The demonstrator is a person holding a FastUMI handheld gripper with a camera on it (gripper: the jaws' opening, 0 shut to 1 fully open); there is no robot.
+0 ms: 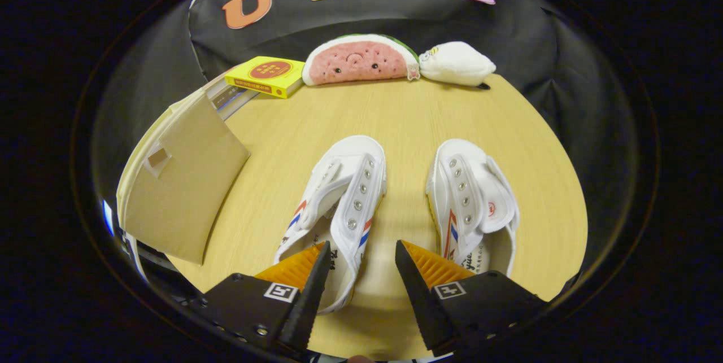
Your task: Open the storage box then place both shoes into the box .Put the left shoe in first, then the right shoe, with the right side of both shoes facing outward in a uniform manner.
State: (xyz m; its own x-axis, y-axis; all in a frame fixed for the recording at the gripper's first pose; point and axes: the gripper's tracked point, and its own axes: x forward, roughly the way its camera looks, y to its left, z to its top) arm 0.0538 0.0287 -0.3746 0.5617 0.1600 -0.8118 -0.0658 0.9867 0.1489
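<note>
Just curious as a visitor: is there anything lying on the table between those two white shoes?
No. In the gripper view, only bare wooden table shows between the left shoe and right shoe. The open claw hovers near their heels.

Even, warm light falls from overhead on the tabletop [406, 120], which shows bright and free of glare. My fingers [361, 272], parted and holding nothing, throw a soft shadow between the two white shoes [344, 199]. The fisheye lens bows the tabletop's rim and dims the picture toward its margins. The centre is sharp; the fingers, nearest the lens, look slightly soft.
</note>
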